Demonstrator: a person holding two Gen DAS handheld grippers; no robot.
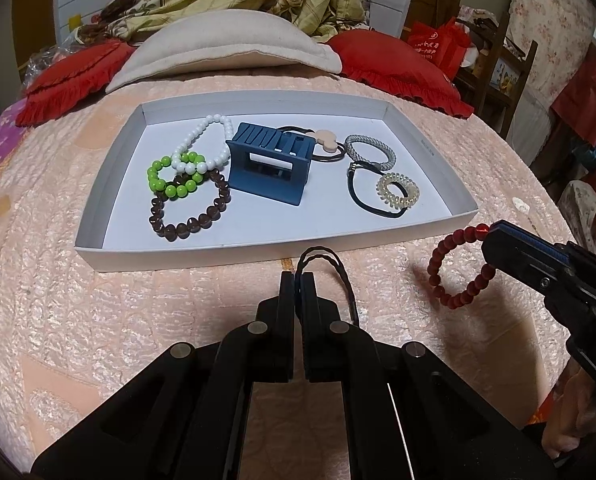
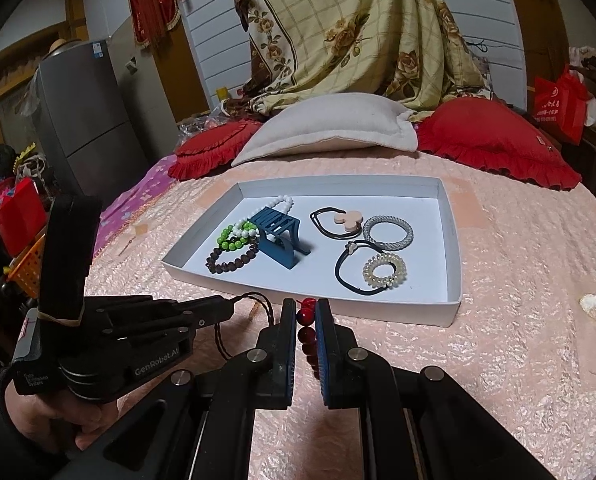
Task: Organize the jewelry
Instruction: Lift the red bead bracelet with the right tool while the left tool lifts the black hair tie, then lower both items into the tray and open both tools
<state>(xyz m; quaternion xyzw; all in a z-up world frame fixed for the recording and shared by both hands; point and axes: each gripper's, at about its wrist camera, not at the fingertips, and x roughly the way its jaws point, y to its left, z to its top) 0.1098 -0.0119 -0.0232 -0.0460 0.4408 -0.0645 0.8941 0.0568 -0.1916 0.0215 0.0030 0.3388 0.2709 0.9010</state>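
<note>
A white tray (image 1: pixel 234 246) lies on the pink bedspread. It holds white (image 1: pixel 206 140), green (image 1: pixel 160 178) and brown (image 1: pixel 214 212) bead bracelets, a blue rack (image 1: pixel 268 168) and several hair ties (image 1: pixel 397 190). My left gripper (image 1: pixel 298 280) is shut on a dark braided cord loop (image 1: pixel 337 268) in front of the tray's near wall. My right gripper (image 2: pixel 305 312) is shut on a red bead bracelet (image 2: pixel 307 334), which hangs above the bedspread right of the left gripper, as the left wrist view (image 1: pixel 441 256) shows. The tray also shows in the right wrist view (image 2: pixel 453 264).
A cream pillow (image 1: pixel 226 52) and red frilled cushions (image 1: pixel 397 64) lie behind the tray. A small white scrap (image 2: pixel 595 304) lies on the bedspread to the right. A grey fridge (image 2: pixel 82 120) and cluttered bins stand off the bed's left side.
</note>
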